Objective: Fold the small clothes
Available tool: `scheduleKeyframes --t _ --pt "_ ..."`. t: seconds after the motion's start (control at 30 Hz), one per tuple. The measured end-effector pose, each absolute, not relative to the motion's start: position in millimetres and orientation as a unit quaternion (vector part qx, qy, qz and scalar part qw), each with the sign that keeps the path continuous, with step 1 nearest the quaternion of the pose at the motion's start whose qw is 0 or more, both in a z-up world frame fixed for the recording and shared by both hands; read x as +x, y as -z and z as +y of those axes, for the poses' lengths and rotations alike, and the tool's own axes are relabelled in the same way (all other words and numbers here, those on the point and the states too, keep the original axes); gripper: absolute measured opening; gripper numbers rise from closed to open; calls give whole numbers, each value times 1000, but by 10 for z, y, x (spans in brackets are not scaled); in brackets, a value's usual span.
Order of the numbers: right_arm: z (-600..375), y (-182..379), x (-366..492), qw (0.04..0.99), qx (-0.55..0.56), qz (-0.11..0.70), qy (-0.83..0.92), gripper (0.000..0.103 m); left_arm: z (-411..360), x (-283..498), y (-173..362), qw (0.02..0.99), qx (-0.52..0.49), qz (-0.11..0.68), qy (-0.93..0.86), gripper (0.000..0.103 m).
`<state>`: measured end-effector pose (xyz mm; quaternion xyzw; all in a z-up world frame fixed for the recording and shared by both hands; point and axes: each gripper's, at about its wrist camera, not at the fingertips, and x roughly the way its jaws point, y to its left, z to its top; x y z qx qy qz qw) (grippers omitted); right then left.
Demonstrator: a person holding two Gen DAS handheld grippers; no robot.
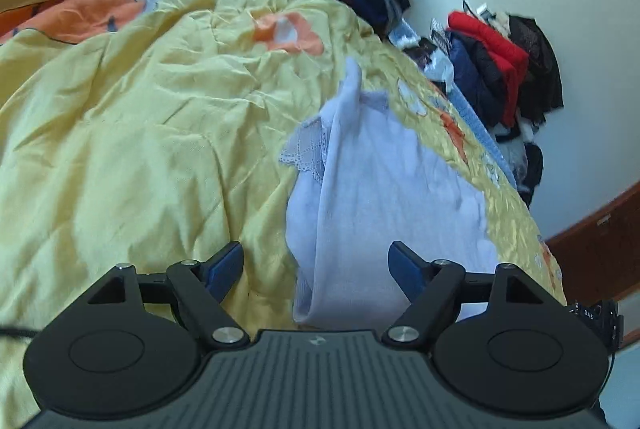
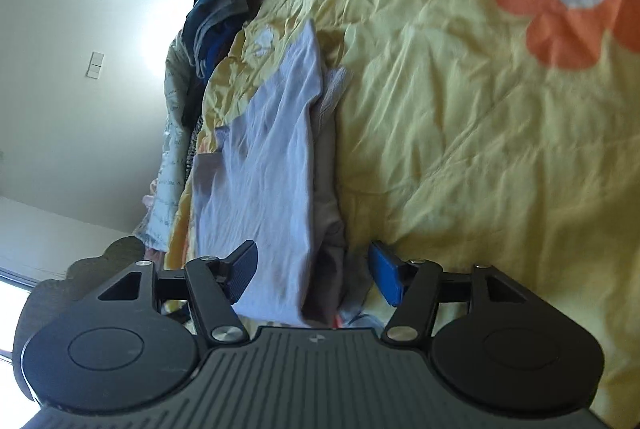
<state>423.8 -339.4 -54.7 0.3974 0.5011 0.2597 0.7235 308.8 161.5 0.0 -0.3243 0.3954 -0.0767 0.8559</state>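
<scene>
Left wrist view: the left gripper (image 1: 316, 265) stands spread above the pale garment (image 1: 384, 189), which lies on the yellow quilt (image 1: 140, 129) (one fold apparently laid).

Right wrist view: the right gripper (image 2: 312, 269) is spread too, nothing pinched; the next fold needs a fresh edge grip.

The left gripper (image 1: 316, 265) points downward, its blue-padded jaws spread wide with nothing pinched. The right gripper (image 2: 312, 269) is likewise tilted down, jaws parted, gripping nothing.
</scene>
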Motion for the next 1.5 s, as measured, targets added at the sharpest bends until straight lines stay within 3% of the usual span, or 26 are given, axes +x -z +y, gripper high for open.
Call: scheduleKeyframes --t 0.17,0.57,0.8,0.87,0.9,0.93,1.23,1.5 --pt "-3213 558 4329 696 420 516 -270 72 1705 3078 174 789 -469 390 78 79" --pt "-3019 557 4409 677 422 538 -273 71 1601 3435 292 719 -534 435 98 77" --pt "-3021 620 4404 674 417 549 -267 57 1577 3483 322 727 -494 468 95 38" --pt "-3026 646 4404 675 413 553 -260 45 1556 3479 358 727 -487 475 93 21" --pt "-3011 653 4409 678 405 556 -259 23 1550 3488 360 726 -485 480 89 15" --pt "-2998 659 4407 680 400 559 -255 16 1554 3495 351 726 -484 482 89 9" --pt "-3042 295 4328 708 384 527 -271 14 1634 3475 -56 737 -467 477 112 8" --pt "-3202 114 3640 695 382 531 -297 14 1549 2658 -152 728 -454 493 142 8"
